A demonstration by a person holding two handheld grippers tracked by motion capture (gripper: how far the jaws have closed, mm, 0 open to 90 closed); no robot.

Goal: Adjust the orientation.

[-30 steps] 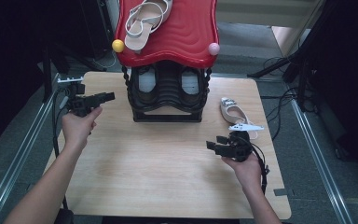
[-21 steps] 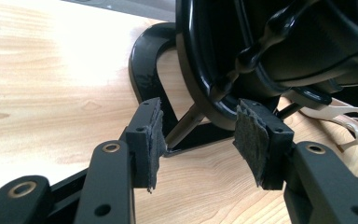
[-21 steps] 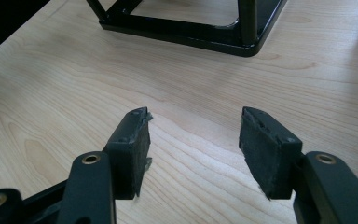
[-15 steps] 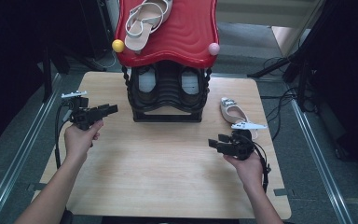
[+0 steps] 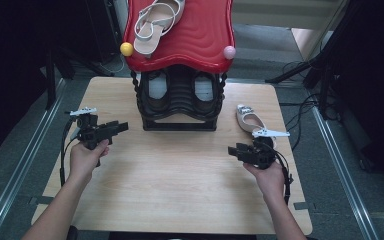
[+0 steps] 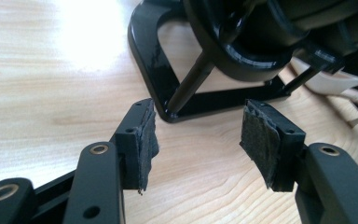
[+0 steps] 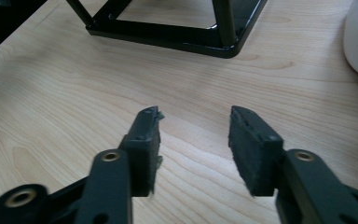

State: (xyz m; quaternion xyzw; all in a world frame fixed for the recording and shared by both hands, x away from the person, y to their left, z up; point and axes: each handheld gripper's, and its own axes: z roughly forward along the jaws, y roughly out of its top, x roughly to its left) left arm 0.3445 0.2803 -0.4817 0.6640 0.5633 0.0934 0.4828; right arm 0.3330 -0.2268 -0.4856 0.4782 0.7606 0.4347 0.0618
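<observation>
A black shoe rack (image 5: 180,107) stands at the table's far middle, with a red wavy top (image 5: 200,35). A pale strappy sandal (image 5: 155,22) lies on that top. A beige flat shoe (image 5: 247,119) rests on the table right of the rack. My left gripper (image 5: 121,126) hovers left of the rack and points at its base (image 6: 168,100). Its jaws (image 6: 198,135) are open, have just been opening, and hold nothing. My right gripper (image 5: 232,151) is near the flat shoe and points left. Its jaws (image 7: 196,135) are open, have just been closing, and are empty.
A pair of shoes (image 5: 156,87) sits inside the rack. A yellow ball (image 5: 126,48) and a pink ball (image 5: 229,51) cap the red top's front corners. Bare wooden table (image 5: 180,185) spreads between the two hands. Cables lie on the floor at right.
The left hand has come down and nearer to the person, its jaws a little wider. The right gripper's jaws have narrowed; that hand has stayed in place.
</observation>
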